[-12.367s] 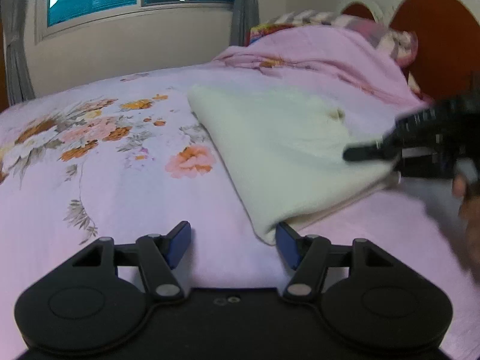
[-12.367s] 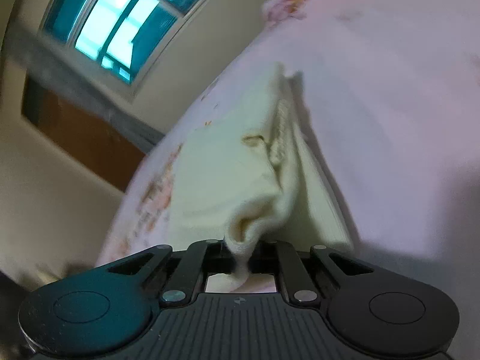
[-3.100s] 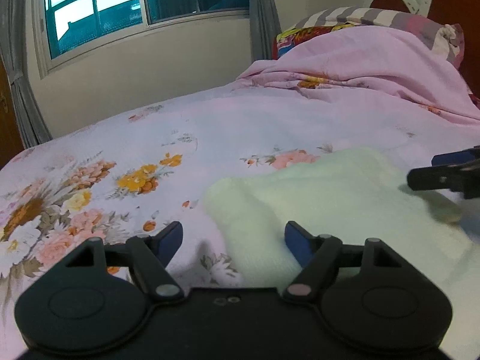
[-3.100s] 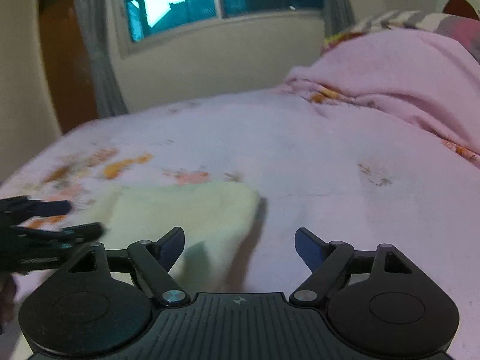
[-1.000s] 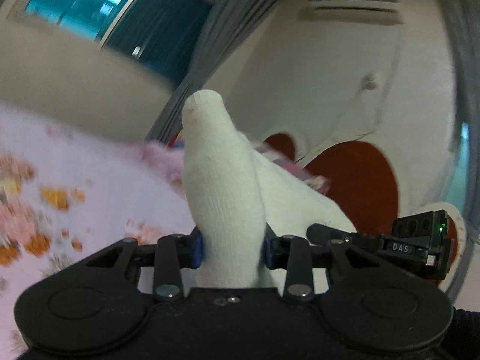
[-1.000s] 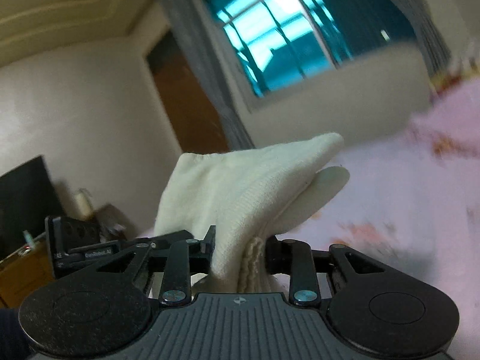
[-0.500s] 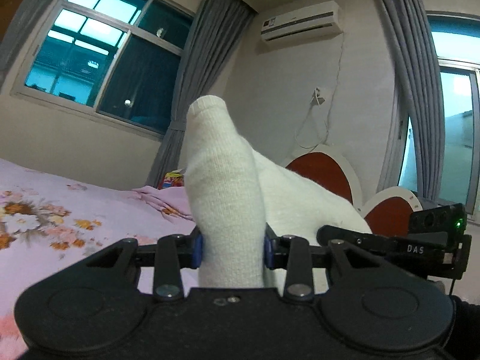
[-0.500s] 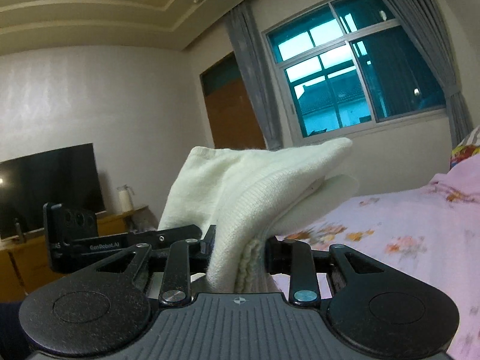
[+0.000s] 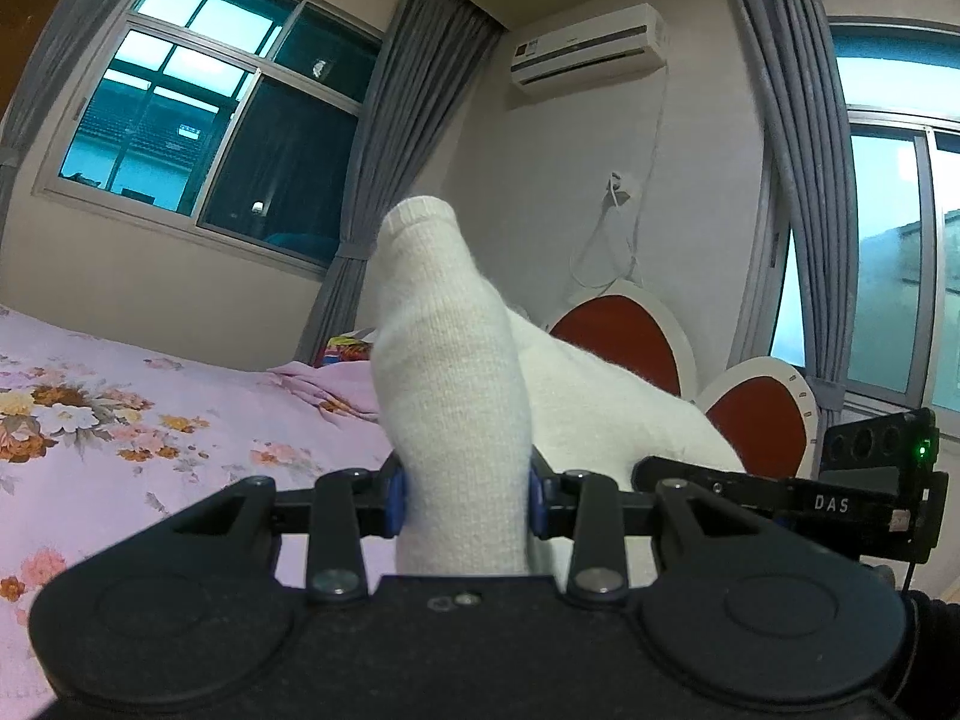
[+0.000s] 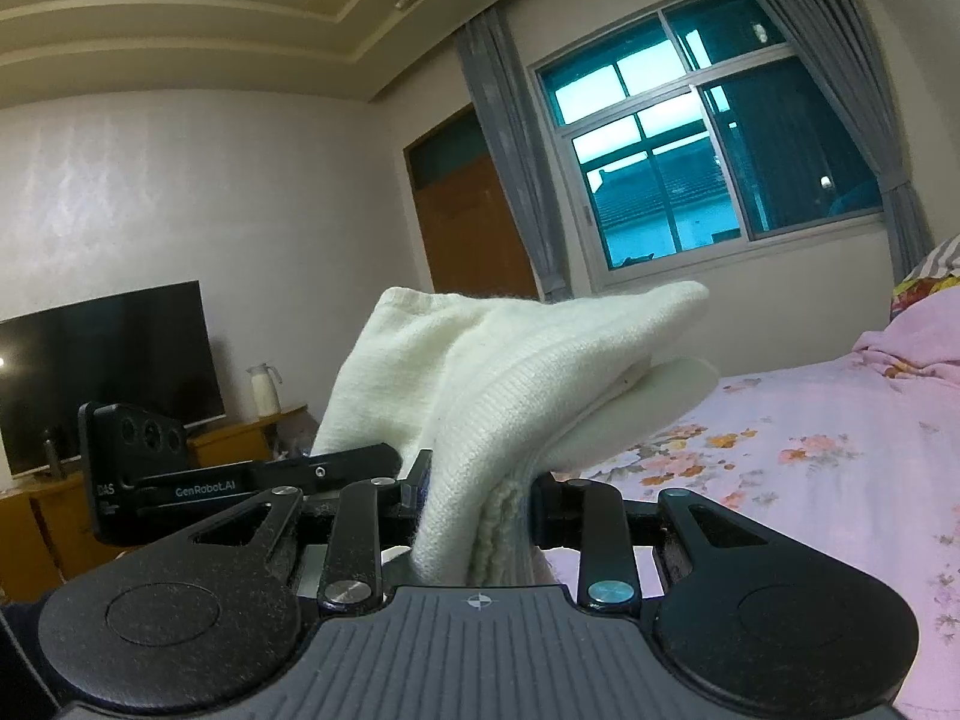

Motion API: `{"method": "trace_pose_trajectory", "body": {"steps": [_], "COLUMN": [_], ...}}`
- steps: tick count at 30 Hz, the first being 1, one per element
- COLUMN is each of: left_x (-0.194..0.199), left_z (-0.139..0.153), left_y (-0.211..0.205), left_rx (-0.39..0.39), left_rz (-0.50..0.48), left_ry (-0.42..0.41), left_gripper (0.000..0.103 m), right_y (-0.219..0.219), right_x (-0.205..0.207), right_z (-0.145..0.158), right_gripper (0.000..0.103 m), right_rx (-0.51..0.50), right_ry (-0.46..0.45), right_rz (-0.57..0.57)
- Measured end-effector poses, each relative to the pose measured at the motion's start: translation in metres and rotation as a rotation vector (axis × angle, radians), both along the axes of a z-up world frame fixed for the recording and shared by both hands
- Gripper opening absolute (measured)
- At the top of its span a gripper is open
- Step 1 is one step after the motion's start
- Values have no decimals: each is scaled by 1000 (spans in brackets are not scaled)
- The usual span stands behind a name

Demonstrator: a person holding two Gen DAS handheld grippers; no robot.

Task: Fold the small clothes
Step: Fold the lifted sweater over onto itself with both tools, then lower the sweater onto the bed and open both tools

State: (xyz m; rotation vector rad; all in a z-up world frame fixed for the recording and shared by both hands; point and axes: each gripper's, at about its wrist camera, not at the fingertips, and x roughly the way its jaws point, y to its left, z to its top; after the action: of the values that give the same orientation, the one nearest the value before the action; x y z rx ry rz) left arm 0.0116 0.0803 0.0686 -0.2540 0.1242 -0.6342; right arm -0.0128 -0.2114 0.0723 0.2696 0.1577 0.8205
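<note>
Bed [image 9: 150,420] now lies below: the cloth [image 9: 456,420] has been lifted off it. Left gripper [image 9: 462,501] and right gripper [image 10: 474,504] each pinch an end, ready for the next fold.

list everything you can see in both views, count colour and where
knit garment: 1, cream-white, lifted above the bed, pinched by both grippers
bed sheet: 1, pink with flowers, on the bed below
headboard: 1, red panels with white rims, behind the garment
windows: 3 between the views, teal glass, in the walls
curtains: grey, beside the windows
air conditioner: 1, white, high on the wall
door: 1, brown, left of the window
television: 1, black, on a wooden cabinet
jug: 1, white, beside the television
left gripper: 1, black, blue fingers shut on the garment
right gripper: 1, black, shut on the garment
</note>
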Motion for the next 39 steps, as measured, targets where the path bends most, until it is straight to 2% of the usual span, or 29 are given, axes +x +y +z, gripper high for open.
{"method": "trace_pose_trajectory", "body": {"steps": [3,6,13,16,19,21,23,25,26,27,28,29,32,34,35,39], "left_x": [17,46,155,216,281,323,362,394,408,422,427,421,374,354,349,353], "left_z": [-3,-7,-26,-45,-71,-89,-104,-121,-134,-153,-169,-182,-197,-213,-220,-224], "left_y": [3,7,19,27,35,37,41,42,45,53,63,74,103,115,114,95], "left_rx": [9,24,33,18,14,49,75,139,154,144,119,76,-76,-222,-253,-233], "left_rz": [-3,2,41,53,68,84,94,122,136,165,171,137,23,-69,-95,-92], "left_ry": [-1,-6,26,96,194,247,320,386,451,570,677,730,723,765,785,808], "left_gripper": [35,35,36,36,36,36,36,41,43,41,41,42,48,51,51,48], "right_y": [-1,-2,14,26,40,48,55,59,61,61,57,46,-3,-25,-33,-34], "right_x": [10,43,160,221,289,332,377,419,439,457,472,472,441,417,407,399], "right_z": [-2,-7,-25,-40,-63,-80,-100,-125,-141,-161,-181,-192,-207,-219,-229,-241], "right_gripper": [30,30,30,30,30,30,30,30,34,48,49,49,49,50,50,50], "right_rx": [-2,-6,3,14,-5,-25,-34,-22,-33,-58,-119,-145,44,108,146,218], "right_ry": [-1,-2,41,111,198,266,363,498,579,699,829,860,877,886,901,921], "right_rz": [1,10,21,22,13,-3,-16,-15,-31,-63,-127,-179,-50,9,44,65]}}
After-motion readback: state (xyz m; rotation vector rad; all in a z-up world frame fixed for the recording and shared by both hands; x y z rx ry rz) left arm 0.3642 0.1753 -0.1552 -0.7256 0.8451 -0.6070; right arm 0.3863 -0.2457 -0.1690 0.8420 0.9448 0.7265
